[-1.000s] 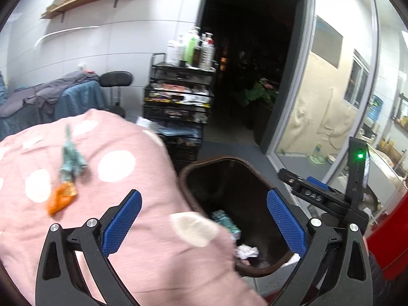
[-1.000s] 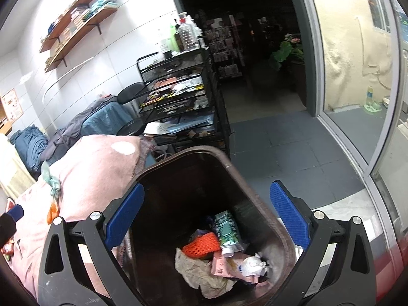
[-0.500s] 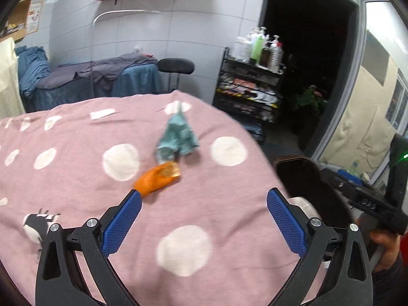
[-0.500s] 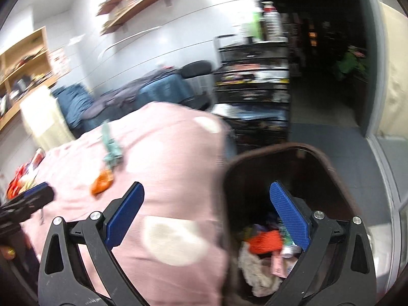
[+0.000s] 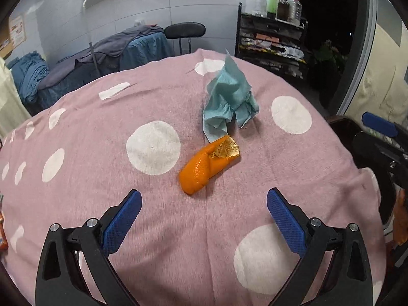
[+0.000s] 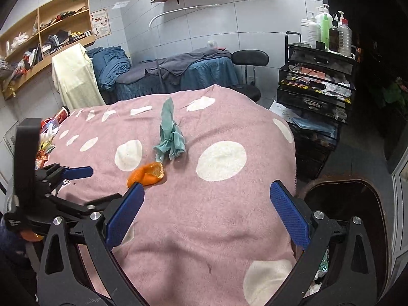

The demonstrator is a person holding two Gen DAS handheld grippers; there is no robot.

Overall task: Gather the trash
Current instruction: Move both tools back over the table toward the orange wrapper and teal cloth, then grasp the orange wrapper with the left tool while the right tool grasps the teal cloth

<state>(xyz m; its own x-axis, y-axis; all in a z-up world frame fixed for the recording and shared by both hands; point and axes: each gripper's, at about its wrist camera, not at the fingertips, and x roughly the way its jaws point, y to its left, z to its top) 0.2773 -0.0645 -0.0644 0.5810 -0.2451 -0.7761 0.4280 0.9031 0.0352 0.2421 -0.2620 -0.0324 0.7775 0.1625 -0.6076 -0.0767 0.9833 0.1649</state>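
Orange peel (image 5: 204,167): light, curled, stiffish; you pinch across its narrow middle. Left gripper (image 5: 204,219) spread, empty; right gripper (image 6: 206,211) likewise.

Black frames, blue textured fingers (image 5: 122,221)

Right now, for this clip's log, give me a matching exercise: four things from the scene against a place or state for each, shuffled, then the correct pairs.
Things:
1. orange peel
2. teal tissue
3. trash bin
4. left gripper

Places or states:
A. crumpled, just beyond the peel on the cloth
B. open, empty, hovering near the peel
C. off the bed's right edge, brown, trash inside
D. lying on the pink dotted blanket, closest to the left fingers

Pairs: 1-D, 2-A, 3-C, 4-B
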